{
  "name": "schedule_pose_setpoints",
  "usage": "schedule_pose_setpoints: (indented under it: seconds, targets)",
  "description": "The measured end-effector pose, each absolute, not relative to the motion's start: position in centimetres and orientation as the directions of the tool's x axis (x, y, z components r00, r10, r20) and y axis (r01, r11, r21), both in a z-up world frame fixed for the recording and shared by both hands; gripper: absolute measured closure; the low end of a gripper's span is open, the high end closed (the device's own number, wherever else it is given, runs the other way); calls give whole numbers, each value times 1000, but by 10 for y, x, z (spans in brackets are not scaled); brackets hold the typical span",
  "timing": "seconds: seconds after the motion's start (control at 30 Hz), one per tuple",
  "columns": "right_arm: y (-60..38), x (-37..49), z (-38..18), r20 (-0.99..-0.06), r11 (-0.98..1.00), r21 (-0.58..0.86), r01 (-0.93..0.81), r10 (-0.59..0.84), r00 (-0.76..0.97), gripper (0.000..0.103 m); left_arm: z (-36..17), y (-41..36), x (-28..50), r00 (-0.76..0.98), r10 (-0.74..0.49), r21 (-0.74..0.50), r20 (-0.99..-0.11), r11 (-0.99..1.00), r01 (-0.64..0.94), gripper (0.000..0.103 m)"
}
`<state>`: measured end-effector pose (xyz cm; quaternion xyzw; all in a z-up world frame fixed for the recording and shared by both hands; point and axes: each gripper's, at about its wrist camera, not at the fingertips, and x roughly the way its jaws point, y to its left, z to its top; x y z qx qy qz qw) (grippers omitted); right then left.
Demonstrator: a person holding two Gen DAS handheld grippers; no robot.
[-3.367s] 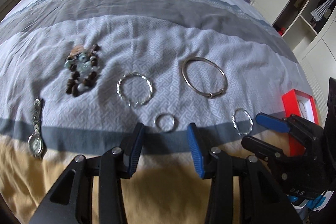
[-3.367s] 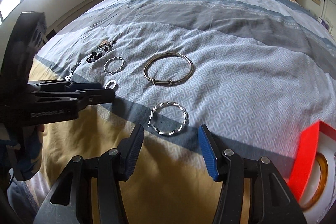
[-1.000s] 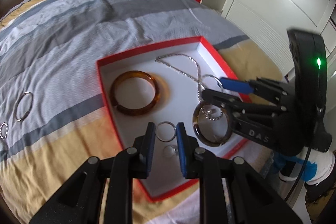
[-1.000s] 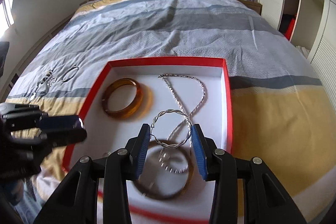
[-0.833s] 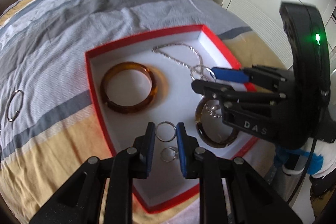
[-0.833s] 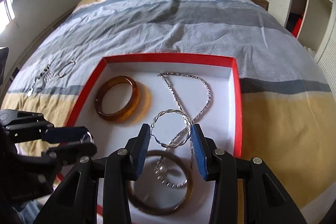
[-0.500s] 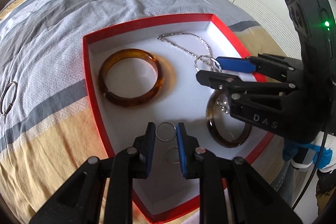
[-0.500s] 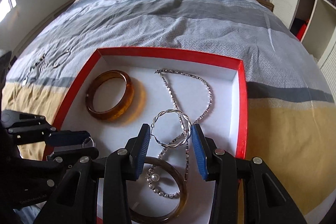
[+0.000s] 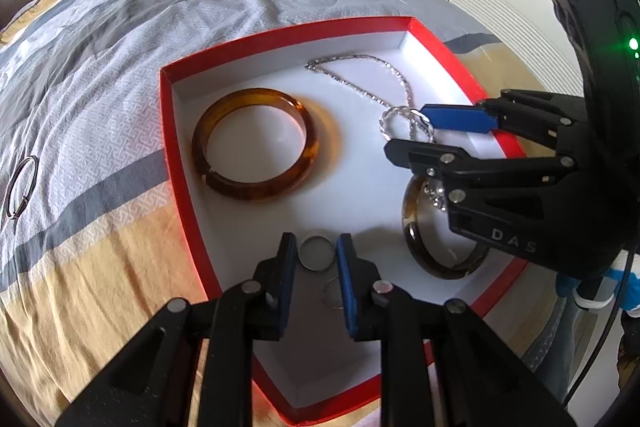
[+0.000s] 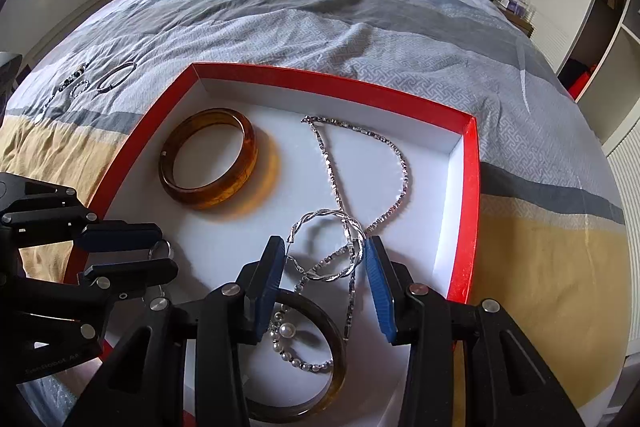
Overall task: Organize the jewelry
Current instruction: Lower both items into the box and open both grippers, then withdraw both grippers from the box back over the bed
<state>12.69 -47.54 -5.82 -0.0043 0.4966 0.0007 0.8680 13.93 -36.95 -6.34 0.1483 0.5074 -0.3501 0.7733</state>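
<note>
A red box with a white floor lies on the bed. My left gripper is shut on a small silver ring just above the box floor, near its front left side. My right gripper is shut on a twisted silver hoop over the box's right half. In the box lie an amber bangle, a silver chain necklace, a dark bangle with a pearl bracelet inside it, and another small ring.
A thin silver bangle, a twisted hoop and a bead bracelet lie on the striped bedcover to the left. White wardrobes and shelves stand to the right of the bed. The wooden headboard is at the far end.
Both grippers picked up their rings from the bedcover and carried them over the red box. In the last second both have sunk lower toward the box floor.
</note>
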Motion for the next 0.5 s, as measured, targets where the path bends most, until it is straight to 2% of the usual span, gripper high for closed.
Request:
schedule_pose_setpoints:
  seconds: [0.23, 0.5]
  targets:
    - [-482, 115, -47, -853, 999, 18, 41, -6, 522, 61, -60, -369, 133, 235, -382, -120, -894, 708, 696, 73]
    - [-489, 80, -14, -818, 993, 45, 106, -24, 575, 61, -38, -358, 117, 233, -408, -145, -883, 709, 690, 72]
